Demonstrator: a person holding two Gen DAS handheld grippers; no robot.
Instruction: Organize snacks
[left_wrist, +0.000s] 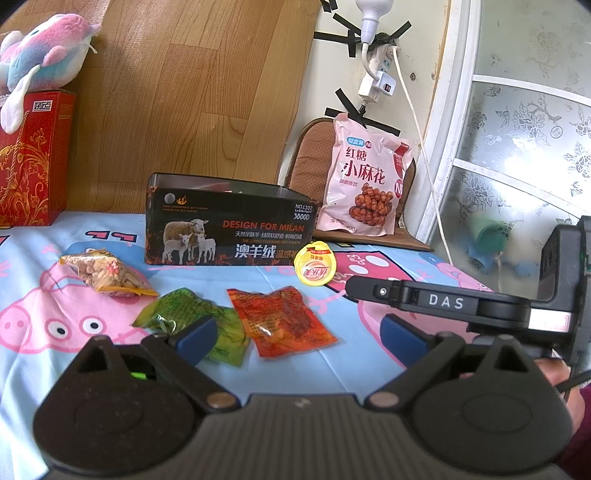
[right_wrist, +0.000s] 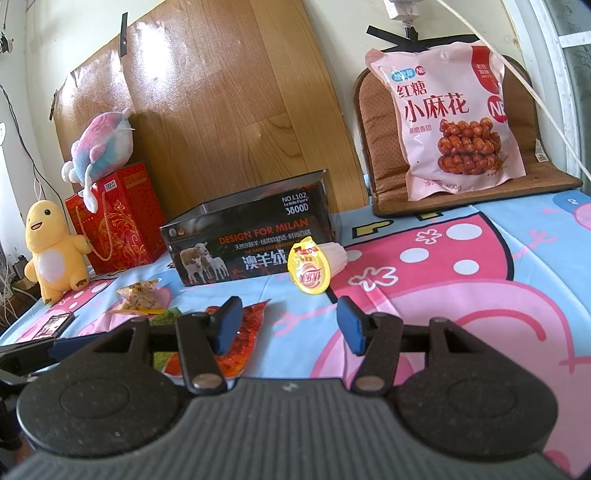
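Observation:
An open black box with sheep pictures stands on the cartoon cloth; it also shows in the right wrist view. In front of it lie a clear peanut pack, a green pack, a red-orange pack and a yellow-lidded jelly cup on its side. A big pink snack bag leans at the back. My left gripper is open above the green and red packs. My right gripper is open, just short of the jelly cup, and shows in the left view.
A red gift box with a pink-blue plush on top stands back left. A yellow plush and a phone are at the far left. A brown cushion holds the pink bag. A power strip with cables hangs on the wall.

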